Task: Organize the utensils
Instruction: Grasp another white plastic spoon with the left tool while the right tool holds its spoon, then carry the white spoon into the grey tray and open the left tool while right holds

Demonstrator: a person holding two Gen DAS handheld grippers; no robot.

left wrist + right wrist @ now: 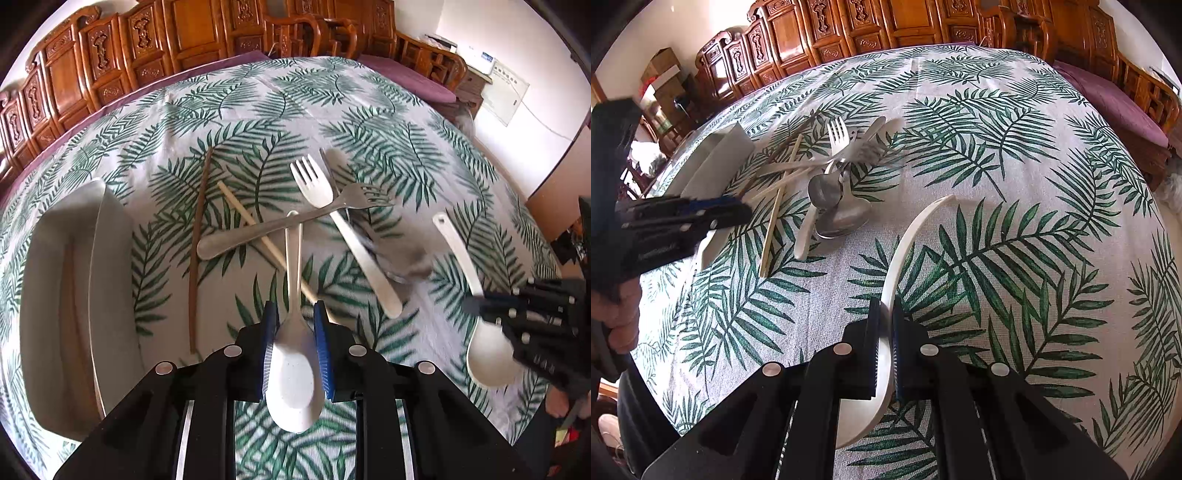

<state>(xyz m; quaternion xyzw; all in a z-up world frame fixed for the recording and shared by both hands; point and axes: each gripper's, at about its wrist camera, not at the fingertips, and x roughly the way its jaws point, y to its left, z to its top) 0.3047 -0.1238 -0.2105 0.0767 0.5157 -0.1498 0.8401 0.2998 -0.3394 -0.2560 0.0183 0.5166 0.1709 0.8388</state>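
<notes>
A surface (369,96) covered in a white cloth printed with green palm leaves fills both views, with carved wooden cabinets (155,44) along the far wall.

In the left wrist view, the left claw (295,339) is closed narrowly on a white plastic spoon (293,380), its blue pads (323,350) pressing the neck just above the bowl. The handle points away, toward the far side. Beyond it lies a loose pile: a metal fork (280,225) crossing a pale chopstick (266,243), a white plastic fork (343,229), and a dark brown chopstick (197,251) to the left. A grey tray (107,280) with a divider sits at the far left.

In the right wrist view, the right claw (884,339) is clamped nearly shut on the edge of a white ladle-style spoon (905,251), whose curved handle arcs away over the cloth. Metal spoons (838,210) lie at the near end of the pile, to the left. At the left edge, a person's hand (620,317) grips the other claw's handle.
</notes>
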